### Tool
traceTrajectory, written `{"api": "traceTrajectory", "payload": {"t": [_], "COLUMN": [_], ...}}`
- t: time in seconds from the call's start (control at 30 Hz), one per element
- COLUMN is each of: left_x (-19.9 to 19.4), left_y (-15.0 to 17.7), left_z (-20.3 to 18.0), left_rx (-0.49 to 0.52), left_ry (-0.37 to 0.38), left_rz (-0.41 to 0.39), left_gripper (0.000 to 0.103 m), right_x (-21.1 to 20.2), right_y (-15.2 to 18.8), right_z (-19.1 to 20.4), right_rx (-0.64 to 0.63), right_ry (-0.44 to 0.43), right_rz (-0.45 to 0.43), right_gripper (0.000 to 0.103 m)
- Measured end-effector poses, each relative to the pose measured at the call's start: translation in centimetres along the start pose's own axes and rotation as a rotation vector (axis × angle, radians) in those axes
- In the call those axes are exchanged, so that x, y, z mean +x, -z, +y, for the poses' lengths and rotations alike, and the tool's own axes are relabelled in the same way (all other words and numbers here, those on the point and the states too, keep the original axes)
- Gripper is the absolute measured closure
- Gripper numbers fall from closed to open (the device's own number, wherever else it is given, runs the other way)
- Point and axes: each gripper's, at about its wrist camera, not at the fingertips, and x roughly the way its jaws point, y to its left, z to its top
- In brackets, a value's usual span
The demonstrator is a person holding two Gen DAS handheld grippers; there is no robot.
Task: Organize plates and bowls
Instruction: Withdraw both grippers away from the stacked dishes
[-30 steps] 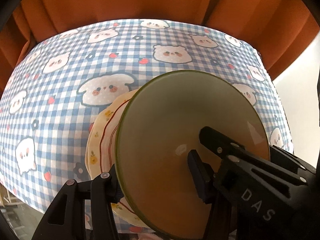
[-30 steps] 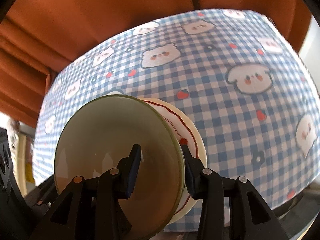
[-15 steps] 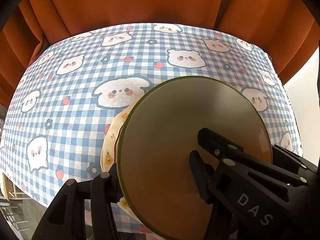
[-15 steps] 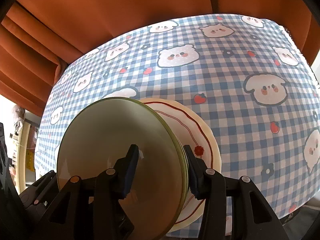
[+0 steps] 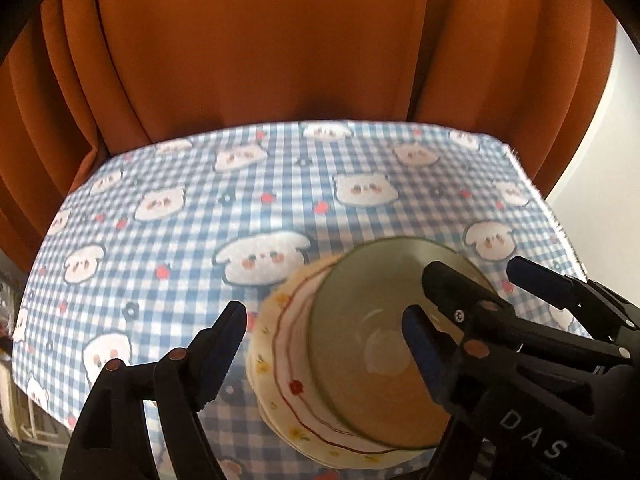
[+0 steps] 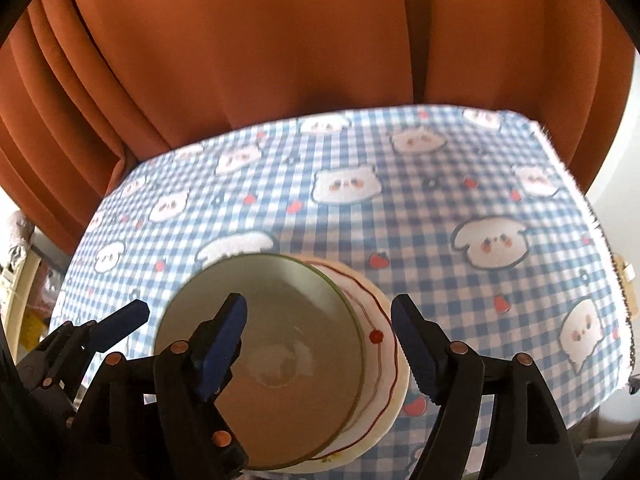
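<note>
A green-rimmed bowl (image 5: 372, 344) sits nested on a stack of cream dishes with a red wavy line and small flowers (image 5: 280, 364), near the front edge of the table. My left gripper (image 5: 324, 344) is open, its fingers wide on either side of the stack's left rim, holding nothing. My right gripper (image 6: 320, 336) is open too, its fingers straddling the right rim of the bowl (image 6: 260, 360) and the cream dishes (image 6: 384, 344). Each gripper shows in the other's view.
The table wears a blue checked cloth with bear and dog faces (image 5: 280, 208). An orange curtain (image 5: 260, 48) hangs close behind it. The table's right edge (image 6: 600, 216) drops off beside a pale wall.
Both grippers have opened and let go of the stack's rims. Both have pulled back and tilted up, so the bowl looks smaller and more curtain shows.
</note>
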Motion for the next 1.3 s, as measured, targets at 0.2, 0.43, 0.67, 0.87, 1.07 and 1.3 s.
{"api": "traceTrajectory", "payload": {"t": [0.2,0.43,0.67,0.87,1.07,1.3], "left_x": [-3.0,-5.3,-5.7,-6.0,-6.6,-6.8], "left_y": [1.0,2.9,6.1,8.7,10.6,12.0], "left_z": [3.8,9.8,15.9,19.6,22.2,23.6], "left_rx": [0.019,0.025,0.044,0.063,0.033,0.023], "left_ry": [0.017,0.001,-0.032,-0.038,-0.049,-0.082], "left_rz": [-0.109,-0.162,-0.197,-0.219,-0.229,-0.227], "left_gripper": [0.021,0.016,0.012,0.011,0.011,0.010], "right_x": [-2.8,-4.1,-2.8,-1.6,-1.4,-1.2], "right_y": [0.8,2.5,5.5,8.7,11.0,12.8], "right_z": [3.1,9.0,14.9,17.9,19.7,20.9], "right_rx": [-0.009,-0.014,-0.020,0.000,0.002,0.008], "right_ry": [0.069,0.078,0.060,0.077,0.110,0.128], "right_rz": [-0.120,-0.171,-0.186,-0.216,-0.254,-0.262], "right_gripper": [0.025,0.025,0.025,0.025,0.024,0.020]}}
